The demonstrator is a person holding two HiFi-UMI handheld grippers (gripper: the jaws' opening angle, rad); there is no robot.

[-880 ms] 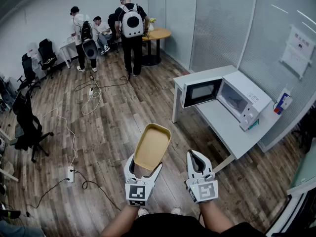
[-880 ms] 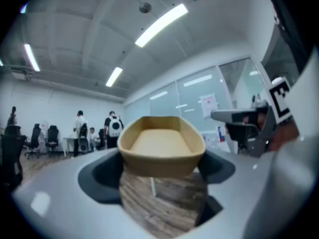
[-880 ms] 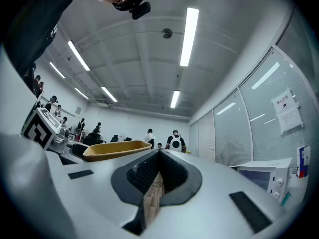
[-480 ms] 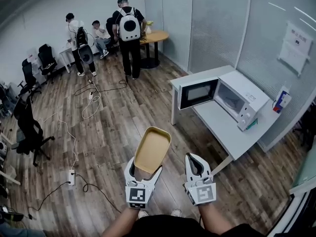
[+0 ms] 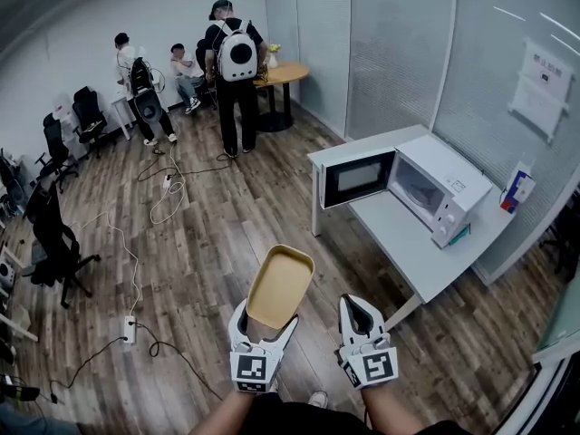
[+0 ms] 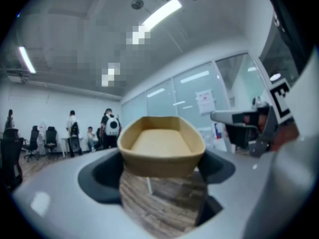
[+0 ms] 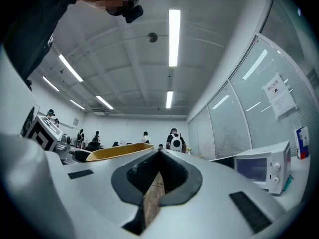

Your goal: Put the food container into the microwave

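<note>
A tan oval food container [image 5: 280, 286], empty inside, is held out in front of me over the wooden floor. My left gripper [image 5: 263, 320] is shut on its near end, and in the left gripper view the container [image 6: 162, 143] sits between the two jaws. My right gripper [image 5: 355, 308] hovers beside it, shut with nothing in it; its tips meet in the right gripper view [image 7: 159, 156]. The white microwave [image 5: 426, 184] stands ahead to the right on a white table [image 5: 426, 252], with its door [image 5: 360, 178] swung open to the left. From the right gripper the microwave [image 7: 261, 166] shows at the right.
Glass partition walls run along the right behind the table. A small blue and white box [image 5: 513, 191] stands at the table's far end. People [image 5: 236, 62] stand at the far end by a round table [image 5: 285, 71]. Cables and a power strip [image 5: 128, 330] lie on the floor at left, near office chairs [image 5: 54, 243].
The whole view has shifted a little: the microwave and table sit slightly further left and nearer. The container stays in the left gripper, and both grippers keep their places relative to me.
</note>
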